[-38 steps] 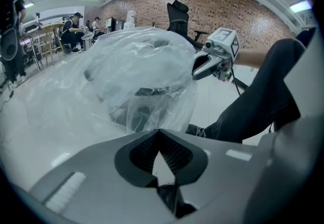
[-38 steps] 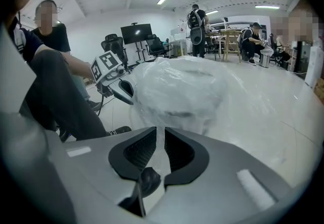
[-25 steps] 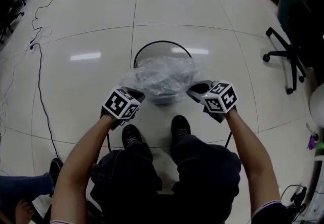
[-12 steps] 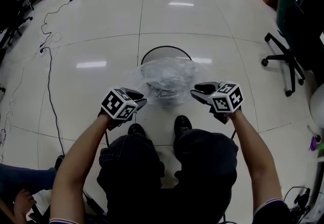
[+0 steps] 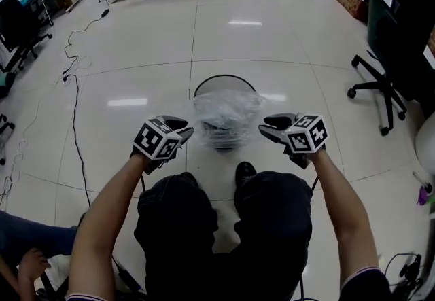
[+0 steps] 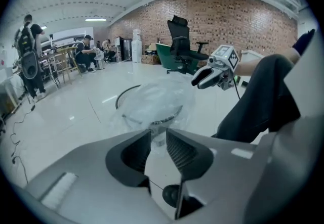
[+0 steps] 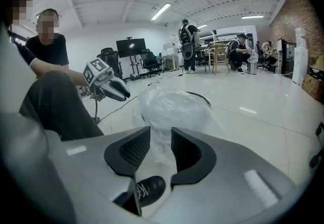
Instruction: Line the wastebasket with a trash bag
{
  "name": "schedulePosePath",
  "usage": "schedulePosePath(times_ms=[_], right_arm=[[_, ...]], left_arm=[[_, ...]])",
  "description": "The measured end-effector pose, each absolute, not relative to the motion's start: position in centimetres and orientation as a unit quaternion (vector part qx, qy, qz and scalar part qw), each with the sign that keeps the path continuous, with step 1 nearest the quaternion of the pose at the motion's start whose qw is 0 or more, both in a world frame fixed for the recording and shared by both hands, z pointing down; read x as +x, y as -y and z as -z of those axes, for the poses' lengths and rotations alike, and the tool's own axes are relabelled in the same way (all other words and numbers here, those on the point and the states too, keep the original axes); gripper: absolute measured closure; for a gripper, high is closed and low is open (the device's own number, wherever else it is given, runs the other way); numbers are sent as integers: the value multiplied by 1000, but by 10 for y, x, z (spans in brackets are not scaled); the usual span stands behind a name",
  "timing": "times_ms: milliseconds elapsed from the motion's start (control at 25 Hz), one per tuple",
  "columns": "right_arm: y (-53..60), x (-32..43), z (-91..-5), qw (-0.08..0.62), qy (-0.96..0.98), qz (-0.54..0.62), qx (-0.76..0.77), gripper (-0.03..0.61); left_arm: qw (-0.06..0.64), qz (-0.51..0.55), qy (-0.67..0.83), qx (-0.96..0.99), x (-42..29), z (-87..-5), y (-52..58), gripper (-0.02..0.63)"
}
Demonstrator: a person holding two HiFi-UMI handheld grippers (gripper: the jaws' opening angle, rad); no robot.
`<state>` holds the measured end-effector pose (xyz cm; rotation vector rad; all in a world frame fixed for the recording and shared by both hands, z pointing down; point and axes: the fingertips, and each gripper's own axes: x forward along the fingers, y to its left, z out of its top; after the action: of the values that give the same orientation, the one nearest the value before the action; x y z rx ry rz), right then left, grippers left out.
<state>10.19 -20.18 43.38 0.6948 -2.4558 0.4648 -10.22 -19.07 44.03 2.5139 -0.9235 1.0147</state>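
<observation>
Jaws of the left gripper (image 6: 158, 136) have just been opening and stand partly apart, with nothing between the ribbed pads. The right gripper (image 7: 161, 137) has just been opening too, somewhat wider, and holds nothing; film only shows through its gap. Ahead of and below both, midway between them, the trash bag (image 5: 226, 109) sits as a puffed, crinkled dome of thin clear film over the wastebasket (image 5: 224, 77), whose round dark rim shows bare on the far side. To line it well, each gripper probably ought to pinch the bag's hem on its own side, spread it and draw it down over the rim, letting the slack sink inside. Such film likely slips, so a doubled fold should hold better. Glossy pale floor (image 5: 136, 55) lies all around.
</observation>
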Motion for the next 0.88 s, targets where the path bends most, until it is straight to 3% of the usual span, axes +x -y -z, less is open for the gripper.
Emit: schedulePosePath(times_ms=[240, 600, 680, 880], right_arm=[[214, 115, -426, 248, 906, -171, 296, 451], [242, 138, -411, 228, 894, -154, 353, 448], [251, 143, -407, 231, 889, -145, 368, 419], [268, 147, -425, 263, 877, -164, 367, 341]], left_arm=[[76, -335, 385, 856, -112, -418, 223, 508], [63, -338, 409, 846, -120, -412, 261, 506], [67, -337, 406, 847, -119, -414, 267, 505], [83, -349, 382, 852, -111, -429, 278, 421]])
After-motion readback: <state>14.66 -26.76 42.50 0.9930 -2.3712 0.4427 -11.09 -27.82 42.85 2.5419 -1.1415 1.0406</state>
